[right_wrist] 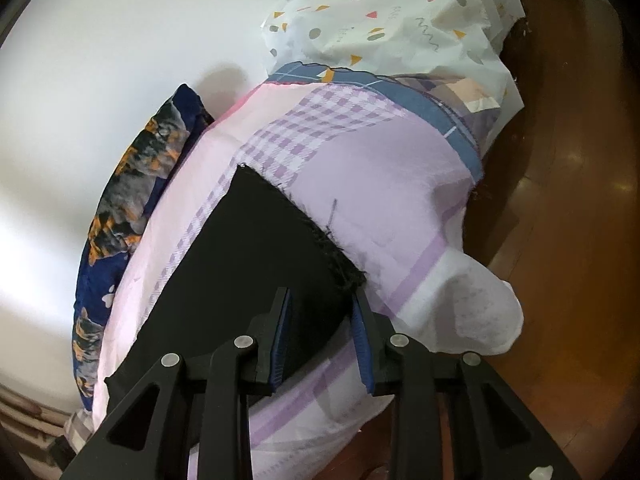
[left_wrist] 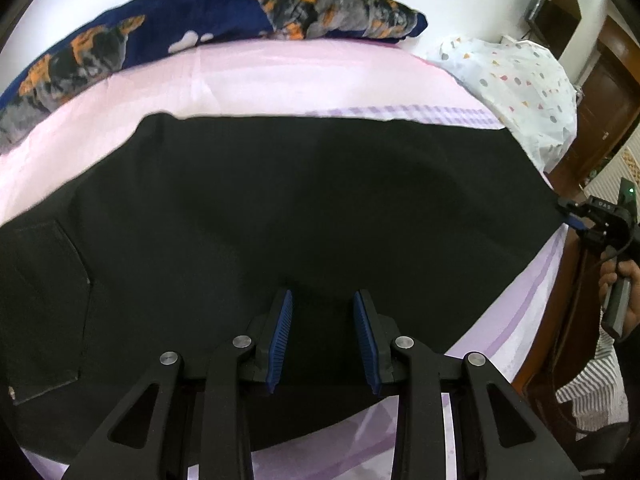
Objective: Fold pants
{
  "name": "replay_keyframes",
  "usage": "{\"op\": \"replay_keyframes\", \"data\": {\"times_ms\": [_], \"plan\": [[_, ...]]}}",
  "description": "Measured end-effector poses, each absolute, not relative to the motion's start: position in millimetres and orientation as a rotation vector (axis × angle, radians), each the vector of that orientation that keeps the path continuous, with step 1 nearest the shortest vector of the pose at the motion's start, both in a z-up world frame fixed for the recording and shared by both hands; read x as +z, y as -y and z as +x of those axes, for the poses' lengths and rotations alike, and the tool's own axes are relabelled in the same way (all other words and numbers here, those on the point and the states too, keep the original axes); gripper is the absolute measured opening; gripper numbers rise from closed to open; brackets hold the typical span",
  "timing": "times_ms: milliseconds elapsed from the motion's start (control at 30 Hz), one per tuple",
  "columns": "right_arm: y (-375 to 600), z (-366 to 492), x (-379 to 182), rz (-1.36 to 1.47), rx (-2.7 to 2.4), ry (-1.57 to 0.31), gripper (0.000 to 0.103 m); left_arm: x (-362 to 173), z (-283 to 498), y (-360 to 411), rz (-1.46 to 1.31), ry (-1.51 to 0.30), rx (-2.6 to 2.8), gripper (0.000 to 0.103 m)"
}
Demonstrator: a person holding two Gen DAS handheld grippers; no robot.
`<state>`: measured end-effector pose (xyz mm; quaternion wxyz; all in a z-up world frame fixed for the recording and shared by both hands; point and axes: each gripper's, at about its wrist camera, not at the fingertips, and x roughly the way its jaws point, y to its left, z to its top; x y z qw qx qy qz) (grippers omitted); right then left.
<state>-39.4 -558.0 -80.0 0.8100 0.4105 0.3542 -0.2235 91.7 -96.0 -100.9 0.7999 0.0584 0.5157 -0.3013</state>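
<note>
From the left wrist we see the black pants [left_wrist: 304,208] spread flat across a pink bed sheet [left_wrist: 288,76], but their left end runs out of frame and the dark cloth swallows most seams; only a patch pocket [left_wrist: 44,304] shows faintly at the left. The left tool [left_wrist: 322,300] tilts down over the near edge of the pants, its blue-padded fingers [left_wrist: 283,332] standing part open with black fabric lying between them — whether the pads pinch it, we cannot tell. At the far right edge the right tool [left_wrist: 570,210] meets the hem end of the pants, held by a hand [left_wrist: 622,292] that is partly cut off by the frame. A blue cat-print blanket [left_wrist: 224,20] lies along the wall behind.

From the right wrist the pants [right_wrist: 256,256] narrow to a frayed hem [right_wrist: 332,240] on a lilac checked sheet [right_wrist: 360,160] at the bed's corner. The right tool [right_wrist: 321,300] angles down onto that corner — its jaws are partly apart, the hem's frayed corner sits between them against the right pad [right_wrist: 362,344], and we cannot make out a firm grip. A white patterned cover [right_wrist: 392,12] is bunched beyond, over a brown wooden floor [right_wrist: 568,184].
</note>
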Motion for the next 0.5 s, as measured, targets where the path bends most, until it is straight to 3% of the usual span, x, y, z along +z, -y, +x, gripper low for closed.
{"op": "replay_keyframes", "data": {"times_ms": [67, 133, 500], "plan": [[556.6, -35.6, -80.0, 0.859, -0.482, -0.766, 0.012, -100.6, 92.1, 94.0, 0.114, -1.099, -0.650, 0.034], [557.3, -33.5, -79.4, 0.859, -0.473, -0.772, 0.009, -100.6, 92.5, 92.7, 0.107, -1.097, -0.652, 0.034], [490.4, 20.5, -24.9, 0.840, -0.206, -0.730, 0.008, -85.4, 104.2, 59.2, -0.048, -1.083, -0.602, 0.034]]}}
